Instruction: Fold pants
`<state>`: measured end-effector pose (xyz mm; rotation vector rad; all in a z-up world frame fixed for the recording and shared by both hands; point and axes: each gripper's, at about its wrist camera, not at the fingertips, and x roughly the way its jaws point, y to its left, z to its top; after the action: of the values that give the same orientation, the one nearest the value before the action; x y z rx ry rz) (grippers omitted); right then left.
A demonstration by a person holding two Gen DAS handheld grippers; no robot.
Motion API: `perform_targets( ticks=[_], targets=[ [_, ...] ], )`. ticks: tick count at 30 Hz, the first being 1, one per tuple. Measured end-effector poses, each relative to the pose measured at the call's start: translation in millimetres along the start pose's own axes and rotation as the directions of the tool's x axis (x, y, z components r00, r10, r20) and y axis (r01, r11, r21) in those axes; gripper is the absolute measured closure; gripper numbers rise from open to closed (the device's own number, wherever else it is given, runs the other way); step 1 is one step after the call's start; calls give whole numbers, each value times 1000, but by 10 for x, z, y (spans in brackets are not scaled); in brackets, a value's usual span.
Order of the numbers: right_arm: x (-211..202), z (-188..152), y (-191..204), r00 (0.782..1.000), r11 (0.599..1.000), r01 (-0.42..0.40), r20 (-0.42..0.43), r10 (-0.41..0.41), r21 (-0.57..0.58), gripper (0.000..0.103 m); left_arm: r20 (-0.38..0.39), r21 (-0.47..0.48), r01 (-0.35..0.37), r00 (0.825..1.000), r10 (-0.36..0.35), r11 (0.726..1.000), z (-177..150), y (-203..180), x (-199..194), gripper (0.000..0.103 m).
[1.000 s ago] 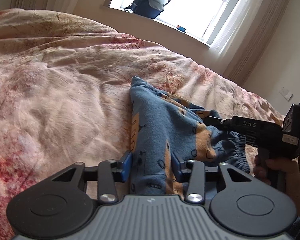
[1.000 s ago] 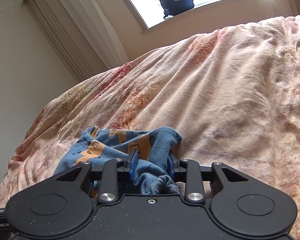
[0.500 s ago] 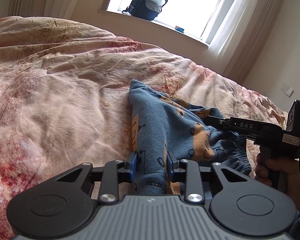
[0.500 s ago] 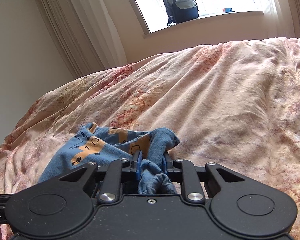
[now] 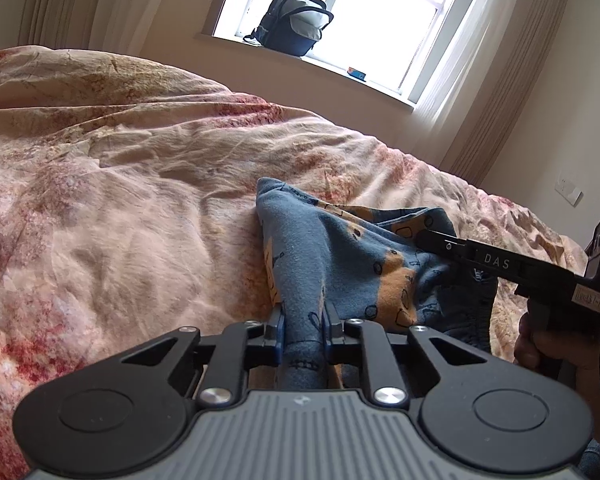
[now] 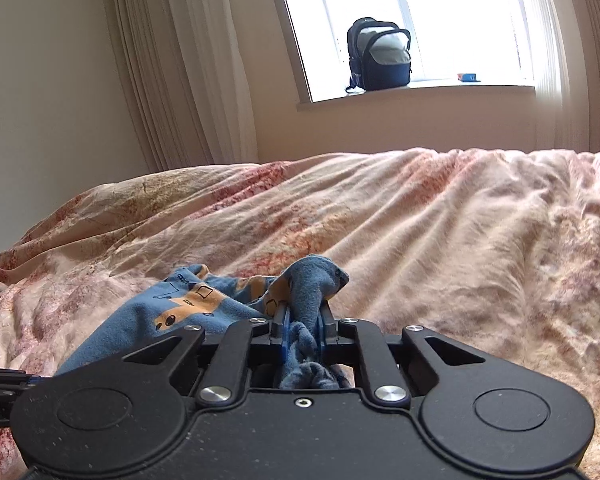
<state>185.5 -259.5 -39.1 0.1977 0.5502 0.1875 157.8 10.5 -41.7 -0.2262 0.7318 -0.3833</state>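
Pinching a bunched fold of the blue pants (image 5: 340,264), the left gripper (image 5: 303,322) has its jaws pressed tight on the cloth. Beside it the right gripper (image 6: 302,322) likewise clamps a gathered wad. The pants lie crumpled on the floral bedspread (image 5: 120,208).

Left gripper (image 5: 303,322) clamped on pants (image 5: 340,256) — right gripper (image 5: 428,236) (seemingly) too

Daylight comes in through the window (image 5: 380,28), which is so bright that it looks plain white. The bed (image 5: 120,200) is softly lit, with gentle shadows in its wrinkles. The bag (image 6: 380,54) looks dark against the glare. Both pictures are sharp in the middle. Straight lines bend near the edges, and the corners go black.
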Motion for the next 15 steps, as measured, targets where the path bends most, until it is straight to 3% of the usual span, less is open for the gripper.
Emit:
perform_targets(
  ticks=[7, 15],
  targets=[
    [-57, 205, 244, 998, 994, -34, 41, 39, -105, 90, 62, -22, -17, 998, 18, 1000, 130, 89, -148, 84],
    [213, 579, 531, 993, 983, -92, 55, 102, -159, 90, 153, -59, -54, 986, 63, 997, 397, 322, -269, 84]
  ],
)
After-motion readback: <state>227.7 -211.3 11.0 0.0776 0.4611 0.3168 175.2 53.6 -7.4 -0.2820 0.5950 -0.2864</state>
